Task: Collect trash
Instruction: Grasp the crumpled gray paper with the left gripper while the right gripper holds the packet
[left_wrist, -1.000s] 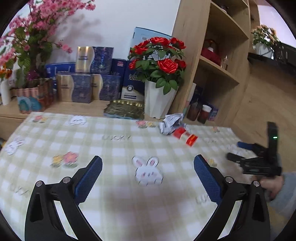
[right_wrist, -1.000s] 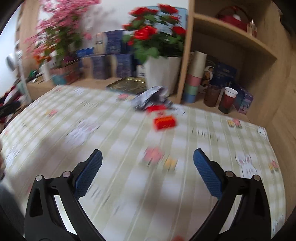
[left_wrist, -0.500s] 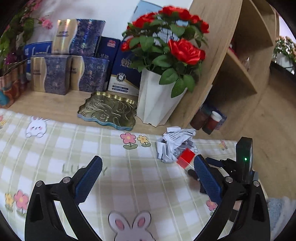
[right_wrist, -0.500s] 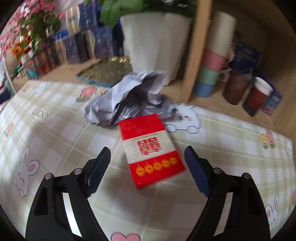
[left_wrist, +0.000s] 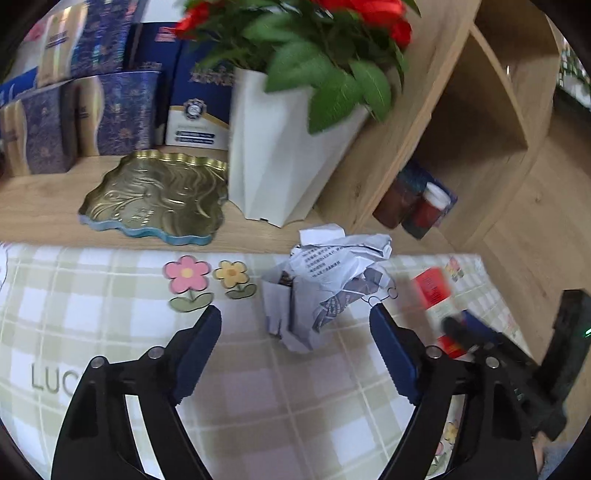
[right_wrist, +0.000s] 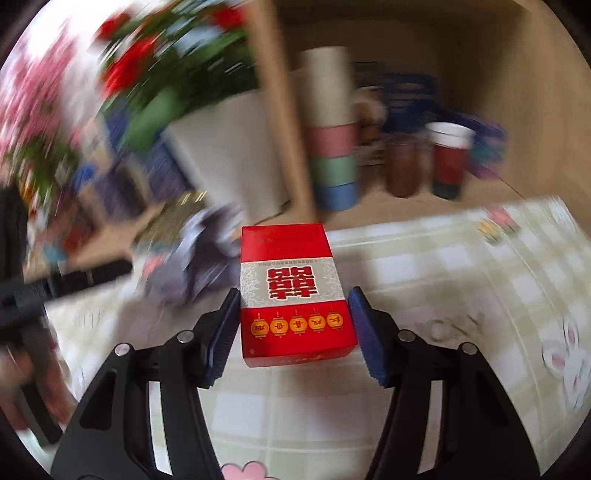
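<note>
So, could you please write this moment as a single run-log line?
right gripper: shut on red box | left gripper: open, just short of crumpled paper | surface: checked tablecloth

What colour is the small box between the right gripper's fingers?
The small box is red with a grey-white middle band and gold lantern emblems, clearest in the right wrist view.

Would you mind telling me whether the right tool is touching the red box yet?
Touching. In the right wrist view the red box sits between the right tool's blue pads, both pressed flush against its sides with no gap.
</note>
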